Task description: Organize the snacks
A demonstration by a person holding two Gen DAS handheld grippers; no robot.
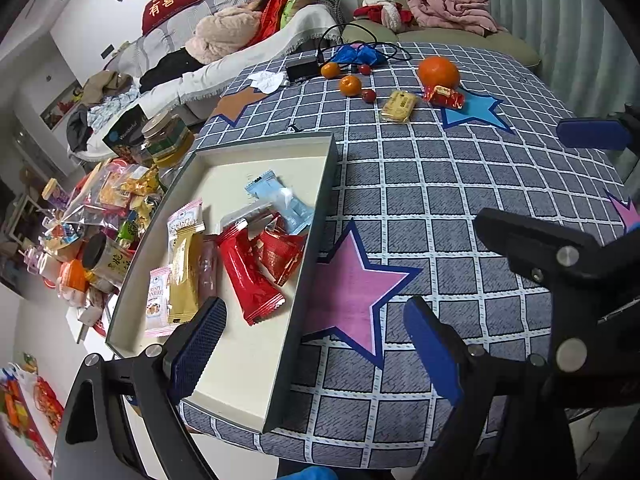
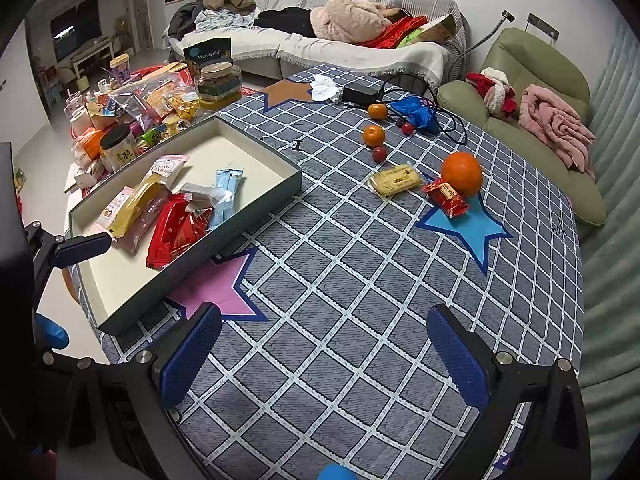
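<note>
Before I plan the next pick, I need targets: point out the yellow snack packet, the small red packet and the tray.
yellow snack packet (image 2: 396,181), right wrist view, middle
small red packet (image 2: 447,197), right wrist view, middle
tray (image 2: 262,204), right wrist view, near wall

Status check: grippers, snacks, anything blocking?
Left gripper open, empty, over the tray edge. Right gripper open, empty, over bare cloth. Yellow packet and red packet not yet in the tray, beside the big orange. Path clear.

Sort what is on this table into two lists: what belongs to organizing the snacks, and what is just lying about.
Belongs to the job:
- box holding wrapped snacks
- yellow snack pack out on the cloth
- red snack pack beside the big orange
- left gripper and right gripper, both open and empty

Just lying about:
- big orange
- two small oranges
- black charger and its cable
- crumpled tissue
</note>
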